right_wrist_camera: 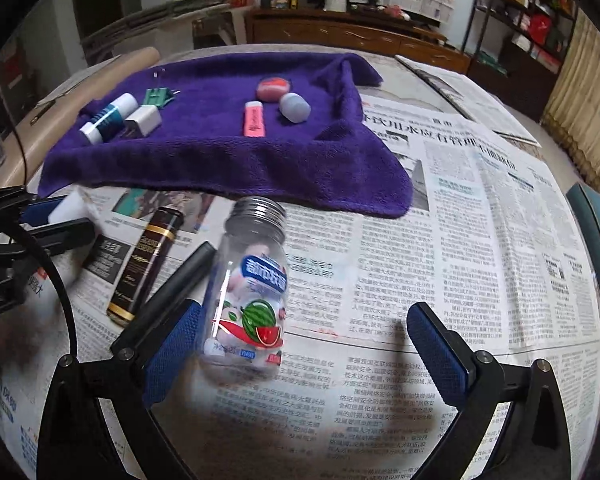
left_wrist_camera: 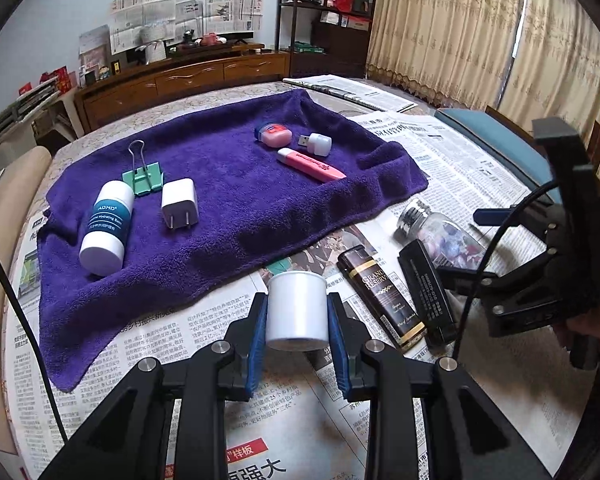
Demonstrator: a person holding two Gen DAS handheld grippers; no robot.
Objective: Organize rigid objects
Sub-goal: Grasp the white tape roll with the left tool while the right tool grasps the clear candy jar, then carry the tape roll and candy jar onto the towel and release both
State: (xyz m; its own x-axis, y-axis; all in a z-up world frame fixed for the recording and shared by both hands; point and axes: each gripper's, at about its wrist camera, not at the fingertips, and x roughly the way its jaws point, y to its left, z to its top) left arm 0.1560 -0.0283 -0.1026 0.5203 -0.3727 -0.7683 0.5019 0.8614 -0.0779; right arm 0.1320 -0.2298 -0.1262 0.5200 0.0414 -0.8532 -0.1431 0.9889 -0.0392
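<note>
My left gripper (left_wrist_camera: 297, 316) is shut on a white plastic cup (left_wrist_camera: 297, 310), held over the newspaper just in front of the purple towel (left_wrist_camera: 228, 208). On the towel lie a white and blue bottle (left_wrist_camera: 107, 227), a white charger (left_wrist_camera: 179, 208), a green binder clip (left_wrist_camera: 143, 176), a pink round tin (left_wrist_camera: 273, 135), a small white USB plug (left_wrist_camera: 317, 143) and a pink highlighter (left_wrist_camera: 311, 165). My right gripper (right_wrist_camera: 304, 344) is open around a clear candy bottle (right_wrist_camera: 250, 292) lying on the newspaper. A dark lighter (right_wrist_camera: 144, 266) and a black bar (right_wrist_camera: 172, 288) lie left of it.
Newspapers (right_wrist_camera: 440, 240) cover the table. A blue-cushioned chair (left_wrist_camera: 496, 140) stands at the table's right edge. A wooden sideboard (left_wrist_camera: 180, 80) and shelves (left_wrist_camera: 328, 12) stand behind, curtains (left_wrist_camera: 480, 32) to the right.
</note>
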